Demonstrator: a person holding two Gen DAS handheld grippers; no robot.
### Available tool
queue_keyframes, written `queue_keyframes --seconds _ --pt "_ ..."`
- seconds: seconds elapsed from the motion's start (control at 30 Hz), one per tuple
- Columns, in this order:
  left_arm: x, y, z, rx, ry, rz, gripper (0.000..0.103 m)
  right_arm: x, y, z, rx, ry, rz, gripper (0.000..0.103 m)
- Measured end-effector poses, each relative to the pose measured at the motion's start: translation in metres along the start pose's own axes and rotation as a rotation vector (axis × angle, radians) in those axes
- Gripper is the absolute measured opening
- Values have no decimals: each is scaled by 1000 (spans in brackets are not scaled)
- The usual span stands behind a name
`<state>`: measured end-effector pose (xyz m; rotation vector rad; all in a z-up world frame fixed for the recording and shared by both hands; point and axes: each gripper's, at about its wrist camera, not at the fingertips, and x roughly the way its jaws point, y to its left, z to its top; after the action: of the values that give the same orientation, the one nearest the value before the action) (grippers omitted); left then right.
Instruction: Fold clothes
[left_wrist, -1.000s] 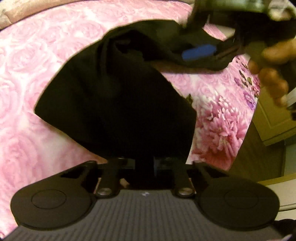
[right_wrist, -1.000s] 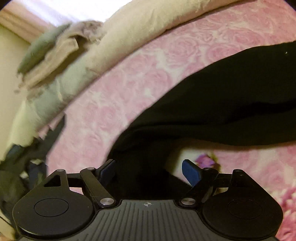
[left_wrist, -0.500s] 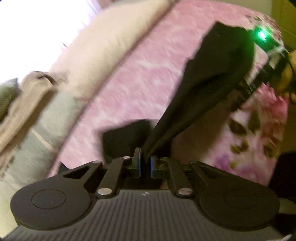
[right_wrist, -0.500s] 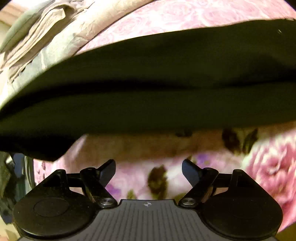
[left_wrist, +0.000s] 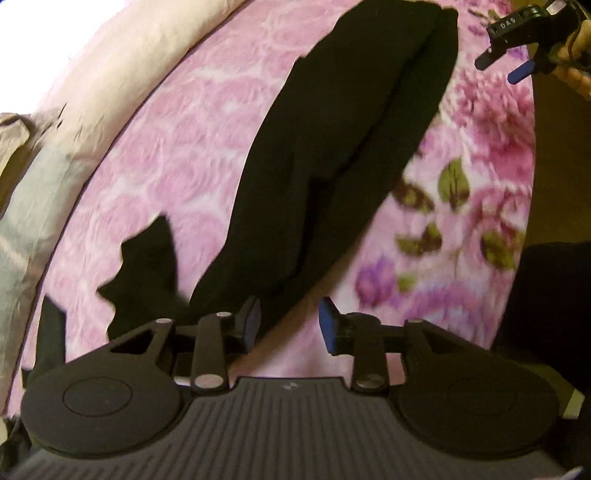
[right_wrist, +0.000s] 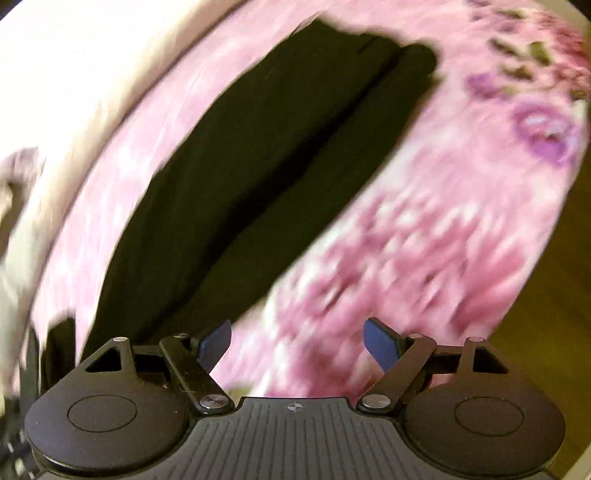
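Note:
A black garment (left_wrist: 343, 155) lies on the pink flowered bedspread (left_wrist: 177, 155) as a long narrow folded strip; it also shows in the right wrist view (right_wrist: 258, 173). My left gripper (left_wrist: 288, 326) is open and empty just off the strip's near end. My right gripper (right_wrist: 297, 341) is open and empty over the bedspread (right_wrist: 424, 229), to the right of the strip's near end. It also shows in the left wrist view (left_wrist: 506, 66) beyond the strip's far end, open. The right wrist view is motion-blurred.
A smaller black piece (left_wrist: 147, 273) lies left of the strip. Beige and grey bedding (left_wrist: 55, 155) is piled along the far left. The bed's edge runs down the right, with brown floor (right_wrist: 546, 295) beyond it.
My left gripper has opened and let go of the garment, which now lies flat as a strip. My right gripper stayed open and swung away to the right.

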<state>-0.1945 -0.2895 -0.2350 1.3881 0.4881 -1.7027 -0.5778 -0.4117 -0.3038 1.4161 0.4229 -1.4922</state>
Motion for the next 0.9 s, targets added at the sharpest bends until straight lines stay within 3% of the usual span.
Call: queue_keyframes --seconds 0.1,0.3,0.47,0.5,0.53,0.67,0.7,0.8,0.9 --pt "15 -12 32 -4 -31 15 42 3 -22 47 33 -83 20 82" --pt "61 -58 121 -28 -90 11 42 41 -68 139 39 -181 47 81" --pt "113 -134 227 128 -203 -47 55 70 -114 181 121 -182 82 80" --pt "122 -150 248 175 -230 -59 58 73 -122 186 135 -176 98 64" --pt "132 -164 267 218 -251 -70 59 74 -129 190 152 -169 113 54" --pt "170 -204 320 369 -256 -117 60 82 -152 202 196 -147 192 23" --pt "180 -210 328 394 -240 -121 59 82 -155 204 193 -140 205 16" --pt "193 -212 339 440 -199 -105 48 73 -156 208 165 -129 218 11" --pt "198 -209 348 476 -166 -86 9 63 -158 209 161 -120 227 10"
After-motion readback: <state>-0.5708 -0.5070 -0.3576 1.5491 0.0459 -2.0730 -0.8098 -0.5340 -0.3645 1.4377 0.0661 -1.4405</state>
